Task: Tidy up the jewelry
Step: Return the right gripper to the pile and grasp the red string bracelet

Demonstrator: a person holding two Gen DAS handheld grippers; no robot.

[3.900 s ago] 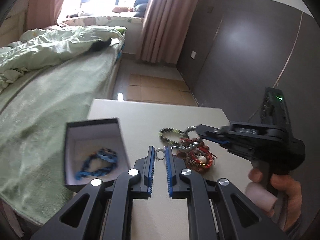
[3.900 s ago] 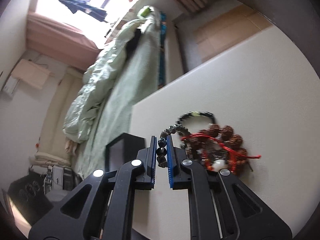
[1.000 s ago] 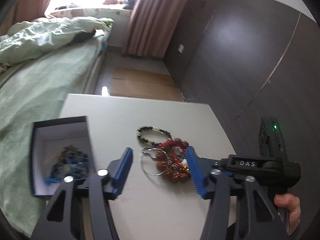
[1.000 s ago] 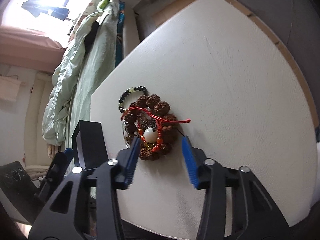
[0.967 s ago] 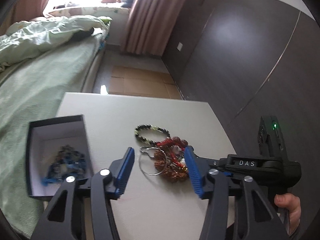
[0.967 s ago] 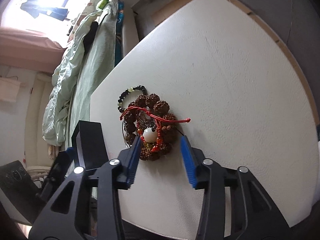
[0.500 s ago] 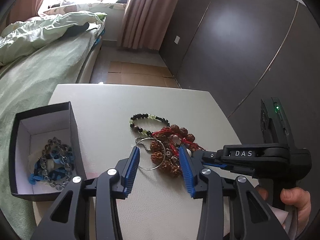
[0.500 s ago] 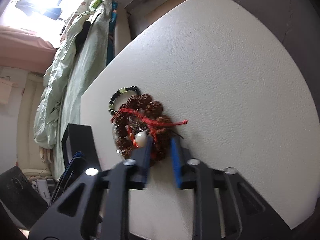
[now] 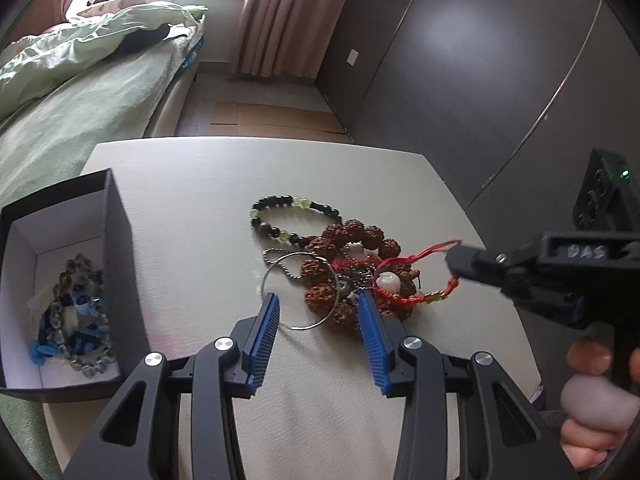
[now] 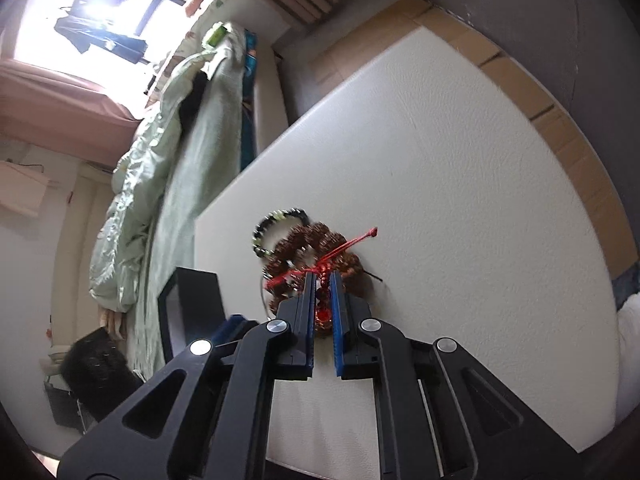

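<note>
The right gripper (image 10: 321, 304) is clenched on the red cord bracelet (image 9: 424, 276), whose loop stretches from the pile toward the gripper's tip (image 9: 460, 262) at 3 o'clock in the left wrist view. In the right wrist view the cord and red beads sit between the blue pads (image 10: 335, 308).

The left gripper (image 9: 318, 334) is released, its jaws standing apart above the table (image 9: 192, 216). Between them lies the near part of a thin metal ring (image 9: 276, 272), with the brown bead bracelet (image 9: 348, 236) just beyond the right pad at 1 o'clock. A black-and-green bead bracelet (image 9: 280, 208) lies at 12 o'clock of the pile, touching the brown beads.

At 9 o'clock stands a black box (image 9: 120, 240) with a white inside, holding blue and grey jewelry (image 9: 76, 320). A hand (image 9: 592, 396) grips the right gripper's handle at 4 o'clock.
</note>
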